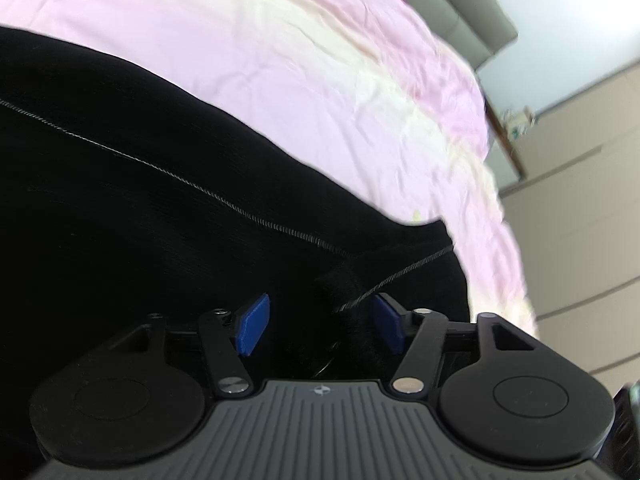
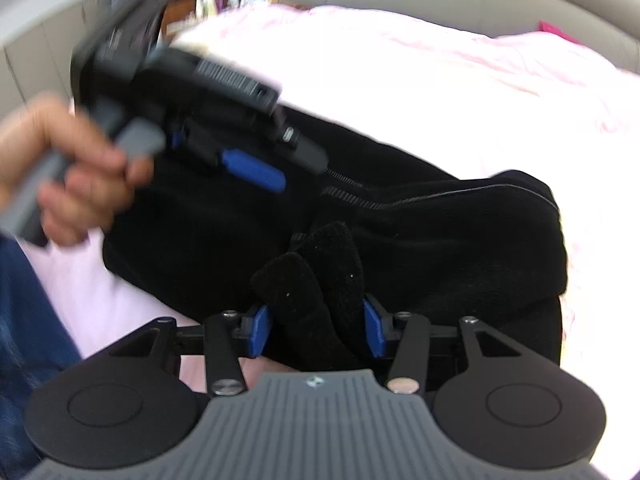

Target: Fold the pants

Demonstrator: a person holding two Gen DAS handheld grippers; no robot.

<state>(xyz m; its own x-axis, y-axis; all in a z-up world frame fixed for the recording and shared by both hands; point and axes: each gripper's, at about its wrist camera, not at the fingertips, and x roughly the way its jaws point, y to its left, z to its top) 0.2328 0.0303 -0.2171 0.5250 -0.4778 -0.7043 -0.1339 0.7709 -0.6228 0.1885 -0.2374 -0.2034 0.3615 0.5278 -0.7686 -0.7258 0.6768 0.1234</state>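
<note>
Pink bed sheet [image 1: 304, 80] carrying the black pants [image 1: 120, 200], which lie bunched and partly folded across it. The main risk, by judgement: the loose stack slumps or unfolds as it is let go, since the layers sit unevenly. Left tongs [image 1: 320, 326] stand spread, a ridge of cloth between the pads but not pinched; the white-stitched seam [image 1: 224, 200] could catch on withdrawal. Right tongs [image 2: 318, 330] likewise stand spread around a rolled cloth fold [image 2: 316, 276], which may drag along with them.
</note>
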